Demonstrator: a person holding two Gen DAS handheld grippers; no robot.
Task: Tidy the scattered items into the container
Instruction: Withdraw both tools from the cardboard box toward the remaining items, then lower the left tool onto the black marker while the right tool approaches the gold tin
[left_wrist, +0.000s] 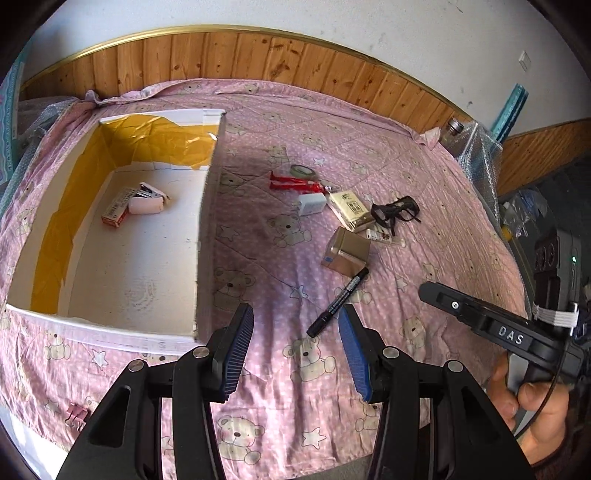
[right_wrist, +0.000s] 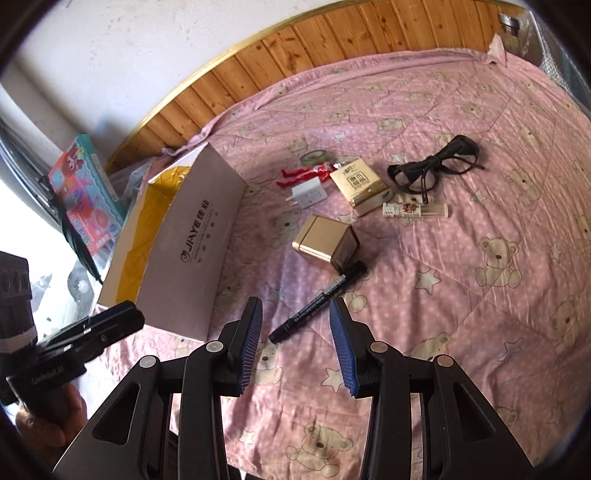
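Scattered items lie in a loose cluster on the pink bear-print bedspread (left_wrist: 424, 122), toward its far side by the wood-panelled wall. A black marker (right_wrist: 318, 301) lies diagonally nearest the grippers, its far end close to a gold box (right_wrist: 325, 243). Beyond the box sit a white charger (right_wrist: 308, 195), a cream packet (right_wrist: 360, 186), a red wrapper (right_wrist: 304, 173) and a roll of tape (right_wrist: 313, 157), with black glasses (right_wrist: 434, 170) and a small clear vial (right_wrist: 415, 210) to the right of the packet. A pink binder clip (left_wrist: 77, 414) rests alone near the bedspread's near left edge.

White cardboard container (left_wrist: 207, 206), lined partly with yellow paper, stands open on the left part of the bedspread. Inside it, near the far end, lie a pink stapler (left_wrist: 147, 201) and a small red-and-white box (left_wrist: 116, 207), touching each other.

Both tools hang above the bedspread, empty. Left gripper (left_wrist: 295, 354) has its blue pads spread wide, just right of the container's near corner. Right gripper (right_wrist: 297, 347) is likewise released, its fingers either side of the marker's near end in its own view, above it and not touching.
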